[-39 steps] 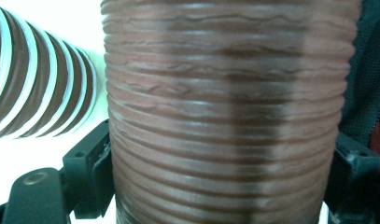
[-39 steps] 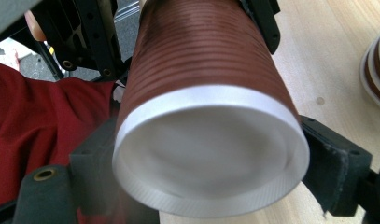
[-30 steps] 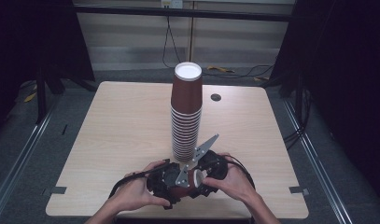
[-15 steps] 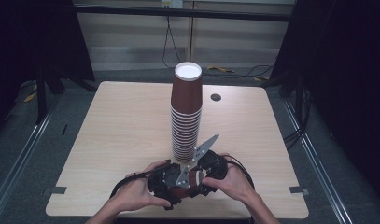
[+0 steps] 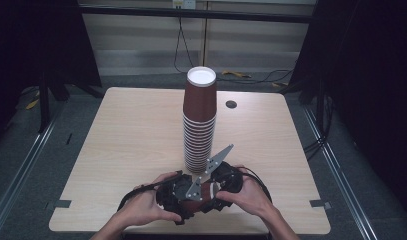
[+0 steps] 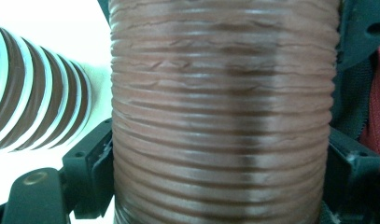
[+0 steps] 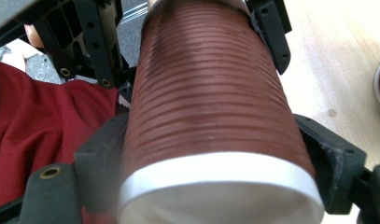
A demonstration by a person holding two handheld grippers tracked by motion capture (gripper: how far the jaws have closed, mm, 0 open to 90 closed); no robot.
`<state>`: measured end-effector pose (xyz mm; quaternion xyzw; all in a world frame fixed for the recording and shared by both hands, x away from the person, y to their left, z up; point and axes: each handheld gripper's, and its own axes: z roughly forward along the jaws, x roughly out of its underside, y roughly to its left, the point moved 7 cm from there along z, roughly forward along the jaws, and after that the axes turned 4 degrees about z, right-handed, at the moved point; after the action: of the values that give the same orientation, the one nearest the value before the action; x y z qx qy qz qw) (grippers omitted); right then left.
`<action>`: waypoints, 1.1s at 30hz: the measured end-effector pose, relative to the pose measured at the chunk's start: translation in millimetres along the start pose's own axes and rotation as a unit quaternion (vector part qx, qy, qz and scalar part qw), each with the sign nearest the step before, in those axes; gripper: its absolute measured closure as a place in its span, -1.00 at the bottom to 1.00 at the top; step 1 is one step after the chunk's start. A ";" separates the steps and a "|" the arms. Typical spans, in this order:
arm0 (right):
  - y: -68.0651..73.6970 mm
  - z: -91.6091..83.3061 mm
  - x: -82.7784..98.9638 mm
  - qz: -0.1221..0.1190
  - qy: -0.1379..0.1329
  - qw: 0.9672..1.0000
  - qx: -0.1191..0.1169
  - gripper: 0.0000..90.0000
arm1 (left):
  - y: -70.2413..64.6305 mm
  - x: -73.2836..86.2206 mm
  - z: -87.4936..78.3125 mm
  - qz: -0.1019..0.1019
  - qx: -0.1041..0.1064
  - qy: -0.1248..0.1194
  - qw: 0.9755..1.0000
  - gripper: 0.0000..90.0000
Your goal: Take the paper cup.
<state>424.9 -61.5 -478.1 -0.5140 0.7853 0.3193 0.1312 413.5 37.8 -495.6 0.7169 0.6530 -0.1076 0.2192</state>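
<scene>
At the near table edge, both grippers clamp one brown paper cup (image 5: 200, 192) lying sideways between them: left gripper (image 6: 215, 186) on its ribbed wall, right gripper (image 7: 211, 154) near the white rim (red cloth beside). Just beyond stands the cup stack (image 5: 199, 120).

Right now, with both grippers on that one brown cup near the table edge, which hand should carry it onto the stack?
Probably right. The right gripper clamps the cup at its white rim, leaving its base free, and sits nearer the stack. The left gripper grips mid-body.
</scene>
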 end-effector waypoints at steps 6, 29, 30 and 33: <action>-0.4 0.1 -0.7 -0.001 -0.002 1.000 0.005 -0.55 | 1.0 1.0 -1.1 0.002 0.003 -0.006 1.000 -0.68; 1.4 -8.9 -1.6 0.001 -0.018 1.000 -0.006 -0.52 | 3.1 1.3 -9.6 -0.015 0.019 -0.089 0.996 -0.74; 1.5 -8.8 -1.5 0.001 -0.018 1.000 -0.005 -0.52 | 3.6 2.0 -10.8 -0.012 0.018 -0.088 0.996 -0.75; 1.6 -9.5 -1.8 0.000 -0.019 1.000 -0.003 -0.52 | 4.5 2.9 -13.2 -0.007 0.015 -0.097 0.995 -0.75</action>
<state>425.4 -65.8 -469.3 -0.5083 0.7816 0.3316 0.1441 416.5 46.1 -484.6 0.7014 0.6322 -0.1882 0.2703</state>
